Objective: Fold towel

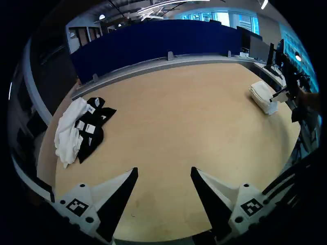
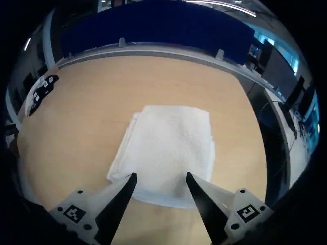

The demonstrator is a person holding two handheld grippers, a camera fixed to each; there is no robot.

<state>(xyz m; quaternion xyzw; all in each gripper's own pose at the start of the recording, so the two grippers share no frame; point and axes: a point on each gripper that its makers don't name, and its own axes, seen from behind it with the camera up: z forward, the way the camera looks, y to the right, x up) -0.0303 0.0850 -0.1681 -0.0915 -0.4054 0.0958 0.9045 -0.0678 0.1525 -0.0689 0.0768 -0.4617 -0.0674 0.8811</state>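
A folded white towel (image 2: 167, 151) lies flat on the wooden table (image 2: 81, 118), right in front of my right gripper (image 2: 160, 176). That gripper is open, its fingertips over the towel's near edge, gripping nothing. In the left gripper view the same folded towel (image 1: 261, 96) sits at the table's far right, with the right gripper (image 1: 286, 96) and the hand holding it beside it. My left gripper (image 1: 164, 170) is open above bare wood near the front edge. A heap of white and black cloths (image 1: 79, 128) lies at the left.
A blue partition (image 1: 163, 43) with a grey ledge runs along the table's far side. Monitors (image 1: 261, 49) and dark equipment stand beyond the right edge. The cloth heap (image 2: 39, 94) appears far left in the right gripper view. Bare wood (image 1: 175, 118) spans the table's middle.
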